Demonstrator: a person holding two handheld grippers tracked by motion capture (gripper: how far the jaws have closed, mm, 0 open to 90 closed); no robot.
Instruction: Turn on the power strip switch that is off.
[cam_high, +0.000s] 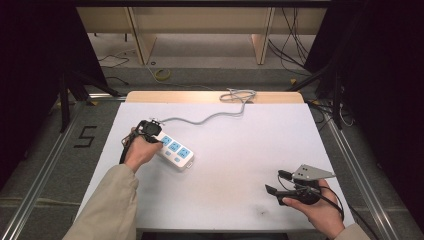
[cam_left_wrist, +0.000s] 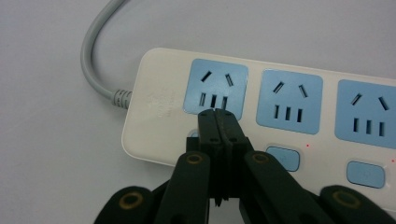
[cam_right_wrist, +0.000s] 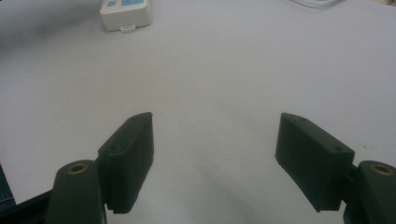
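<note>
A white power strip (cam_high: 176, 151) with three blue sockets lies left of centre on the white table (cam_high: 240, 150), its grey cable (cam_high: 210, 117) running toward the far edge. In the left gripper view the strip (cam_left_wrist: 154, 102) is close up, with blue switch buttons (cam_left_wrist: 283, 157) below the sockets. My left gripper (cam_left_wrist: 217, 113) is shut, jaws pressed together, tips down on the strip just below the first socket (cam_left_wrist: 215, 88), over the first button. In the high view it (cam_high: 150, 129) sits at the strip's cable end. My right gripper (cam_high: 276, 182) is open and empty near the front right; its jaws (cam_right_wrist: 212, 140) hover over bare table.
The cable end is coiled (cam_high: 239, 95) at the table's far edge. Shelving legs (cam_high: 262, 40) and loose cables (cam_high: 162, 74) are on the floor beyond. The strip's free end (cam_right_wrist: 125, 16) appears far off in the right gripper view.
</note>
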